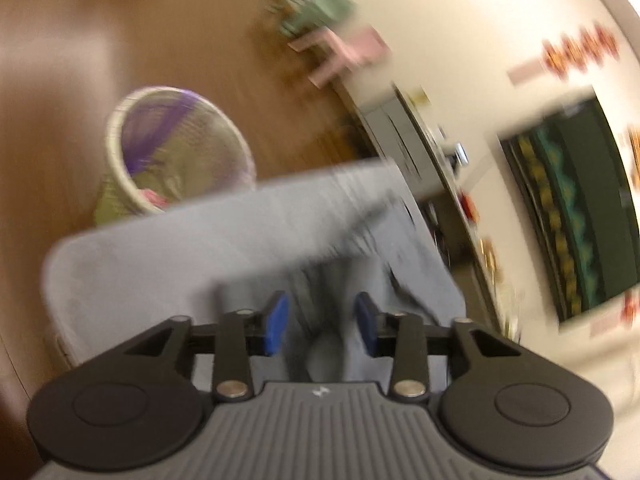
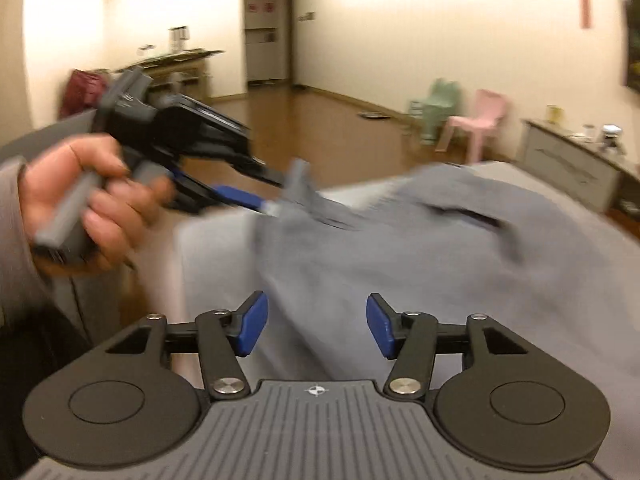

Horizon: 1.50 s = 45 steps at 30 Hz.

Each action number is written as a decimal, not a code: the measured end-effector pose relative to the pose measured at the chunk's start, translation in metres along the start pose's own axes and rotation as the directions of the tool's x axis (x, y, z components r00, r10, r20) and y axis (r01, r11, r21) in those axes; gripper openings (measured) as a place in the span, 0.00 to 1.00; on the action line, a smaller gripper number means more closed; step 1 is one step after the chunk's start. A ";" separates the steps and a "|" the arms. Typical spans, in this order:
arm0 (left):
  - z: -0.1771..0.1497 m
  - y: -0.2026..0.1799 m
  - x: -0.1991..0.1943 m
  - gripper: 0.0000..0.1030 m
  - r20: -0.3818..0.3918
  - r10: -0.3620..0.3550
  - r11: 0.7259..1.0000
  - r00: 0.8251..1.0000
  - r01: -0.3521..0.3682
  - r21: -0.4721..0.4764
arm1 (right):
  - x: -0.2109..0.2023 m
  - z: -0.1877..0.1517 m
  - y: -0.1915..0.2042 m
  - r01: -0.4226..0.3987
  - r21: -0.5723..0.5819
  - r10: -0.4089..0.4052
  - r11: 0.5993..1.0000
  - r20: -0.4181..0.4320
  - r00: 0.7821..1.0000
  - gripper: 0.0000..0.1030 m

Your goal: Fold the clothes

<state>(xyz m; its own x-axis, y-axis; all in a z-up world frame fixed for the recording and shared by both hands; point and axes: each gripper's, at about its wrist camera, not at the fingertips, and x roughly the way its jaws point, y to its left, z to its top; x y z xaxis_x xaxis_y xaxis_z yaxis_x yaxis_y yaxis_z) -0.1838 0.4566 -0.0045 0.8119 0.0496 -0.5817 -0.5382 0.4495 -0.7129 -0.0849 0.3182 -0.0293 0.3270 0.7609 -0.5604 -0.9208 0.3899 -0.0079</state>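
Left gripper (image 1: pixel 322 330), black frame with blue pads: jaws apart, nothing pressed between the pads; grey cloth visible below the gap only. In the right wrist view, same gripper (image 2: pixel 267 205) held in a bare hand (image 2: pixel 86 200) with grey sleeve, tips at a raised corner of the cloth; contact there not determinable owing to blur.

Right gripper (image 2: pixel 316 330), black frame with blue pads: jaws wide apart, no fabric clamped, crumpled cloth directly beneath.

Grey fabric garment (image 2: pixel 400 248): bunched and creased, lying on a pale grey padded table surface (image 1: pixel 140 248), towards its right half.

Woven cream laundry basket with purple lining (image 1: pixel 176 152): on the brown wooden floor beyond the table's far edge.

Small pink plastic chair (image 2: pixel 478 122) and pale green plastic chair (image 2: pixel 438 110): side by side against the cream wall.
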 end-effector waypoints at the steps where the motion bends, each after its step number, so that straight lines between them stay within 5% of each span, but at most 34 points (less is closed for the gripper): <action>1: -0.004 -0.009 0.004 0.46 -0.023 0.002 0.999 1.000 -0.001 0.037 | -0.013 -0.011 -0.008 0.057 -0.015 -0.057 0.998 -0.016 0.998 0.57; 4: -0.013 -0.031 0.003 0.51 0.007 0.025 0.992 1.000 -0.026 0.120 | -0.028 -0.045 -0.041 0.204 -0.018 -0.204 0.979 -0.097 0.974 0.57; 6: -0.016 -0.040 0.004 0.61 0.023 0.054 0.984 0.998 -0.058 0.167 | -0.037 -0.064 -0.062 0.241 0.034 -0.234 0.970 -0.137 0.963 0.57; 8: -0.018 -0.042 0.021 0.58 -0.026 0.138 0.973 0.990 -0.131 0.189 | -0.044 -0.078 -0.077 0.244 0.080 -0.230 0.966 -0.159 0.960 0.57; 9: -0.020 -0.043 0.032 0.47 -0.057 0.181 0.966 0.982 -0.167 0.197 | -0.046 -0.080 -0.078 0.219 0.090 -0.204 0.971 -0.157 0.966 0.57; 10: -0.020 -0.045 0.041 0.19 -0.076 0.212 0.958 0.974 -0.191 0.215 | -0.048 -0.083 -0.079 0.194 0.099 -0.178 0.976 -0.155 0.972 0.57; 11: -0.020 -0.049 0.044 0.04 -0.074 0.224 0.950 0.972 -0.201 0.237 | -0.049 -0.086 -0.080 0.169 0.108 -0.152 0.980 -0.153 0.977 0.56; 13: -0.014 -0.049 0.021 0.03 -0.007 0.099 0.978 0.995 -0.096 0.183 | -0.048 -0.089 -0.076 0.118 0.092 -0.102 0.989 -0.155 0.983 0.48; 14: -0.011 -0.043 0.008 0.03 0.018 0.019 0.991 1.000 -0.021 0.130 | -0.049 -0.090 -0.073 0.127 0.043 -0.120 0.991 -0.139 0.983 0.08; 15: -0.009 -0.035 -0.004 0.03 0.039 -0.063 0.996 0.997 0.060 0.070 | -0.053 -0.090 -0.066 0.129 0.003 -0.127 0.992 -0.141 0.982 0.00; 19: -0.009 0.012 0.029 0.05 -0.129 0.141 0.985 0.982 -0.152 -0.081 | -0.060 -0.101 -0.040 0.165 -0.148 -0.184 0.975 -0.122 0.975 0.00; 27: -0.021 -0.003 0.022 0.13 -0.115 0.205 0.978 0.972 -0.208 -0.012 | -0.065 -0.107 -0.033 0.202 -0.180 -0.223 0.963 -0.103 0.969 0.00; 31: -0.014 -0.026 0.055 0.08 -0.139 0.208 0.975 0.968 -0.195 0.106 | -0.043 -0.107 -0.047 0.349 -0.231 -0.380 0.908 -0.107 0.919 0.00; 33: -0.007 -0.043 0.080 0.08 -0.141 0.194 0.973 0.971 -0.172 0.154 | -0.031 -0.105 -0.060 0.431 -0.257 -0.470 0.865 -0.111 0.876 0.00; 36: -0.009 -0.052 0.093 0.10 -0.099 0.192 0.979 0.976 -0.183 0.093 | -0.012 -0.102 -0.078 0.514 -0.292 -0.565 0.807 -0.127 0.815 0.00; 38: -0.019 -0.061 0.078 0.12 -0.063 0.210 0.976 0.976 -0.205 0.077 | -0.011 -0.095 -0.076 0.479 -0.304 -0.542 0.823 -0.173 0.822 0.00; 41: -0.040 -0.091 0.033 0.27 0.027 0.173 0.972 0.985 -0.175 0.159 | -0.023 -0.076 -0.051 0.411 -0.311 -0.466 0.857 -0.127 0.875 0.02; 43: -0.061 -0.105 0.017 0.26 -0.021 0.073 0.968 0.997 -0.066 0.243 | -0.023 -0.061 -0.028 0.390 -0.349 -0.436 0.852 -0.063 0.898 0.16; 45: -0.079 -0.108 0.026 0.25 -0.132 0.019 0.957 0.991 0.020 0.288 | 0.002 -0.051 -0.012 0.361 -0.428 -0.419 0.828 -0.046 0.907 0.33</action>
<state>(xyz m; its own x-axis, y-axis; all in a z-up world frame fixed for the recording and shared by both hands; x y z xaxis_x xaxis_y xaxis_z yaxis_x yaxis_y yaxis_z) -0.1222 0.3391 0.0268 0.7644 -0.0603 -0.6419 -0.4338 0.6884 -0.5813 -0.0845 0.2883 -0.0728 0.6727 0.5024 -0.5432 -0.7356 0.3756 -0.5637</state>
